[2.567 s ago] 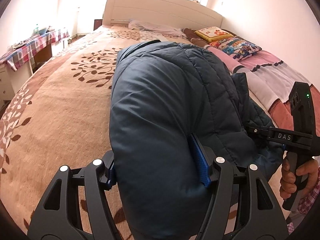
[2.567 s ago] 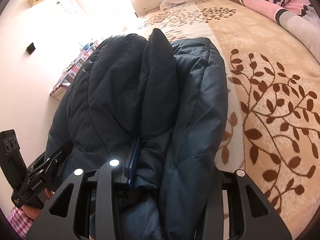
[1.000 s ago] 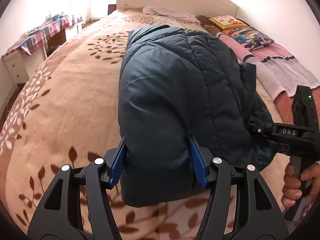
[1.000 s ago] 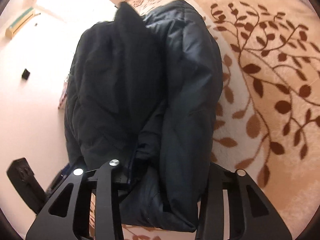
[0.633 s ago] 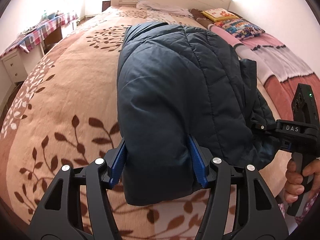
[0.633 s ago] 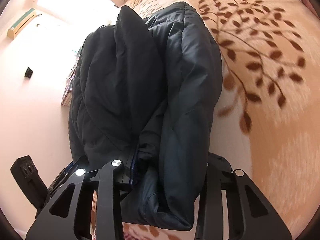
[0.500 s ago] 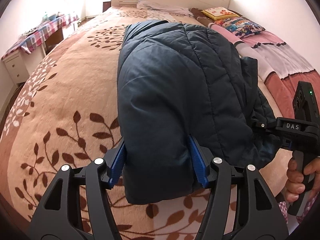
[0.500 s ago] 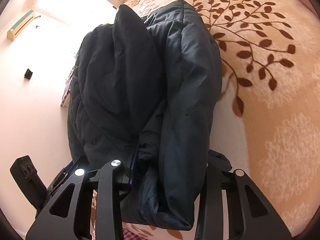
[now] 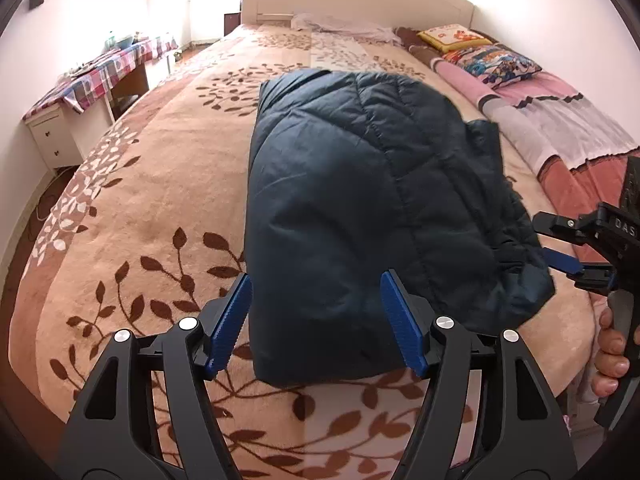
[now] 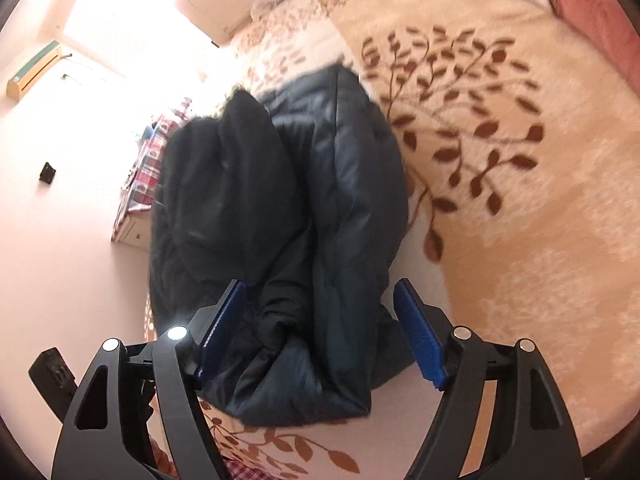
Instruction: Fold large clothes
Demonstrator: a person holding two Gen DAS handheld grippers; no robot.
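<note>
We see dark padded jacket (image 9: 360, 208) folded into compact bundle on bed (image 9: 160, 184), centre view. Left claw (image 9: 316, 322) opening, pads off fabric. Right claw (image 10: 320, 330) at jacket's 3 o'clock, opening, released. We judge folding nearly complete; withdrawal left.

A leaf-patterned blanket (image 9: 168, 184) covers the bed; cartoon pillow (image 9: 496, 62) near the headboard (image 9: 352, 4); plaid-covered desk (image 9: 100, 72) alongside.

White lettering "DAS" is noted on the black body of the right gripper (image 9: 560, 245), cut by the frame edge. No other legible text is found.
</note>
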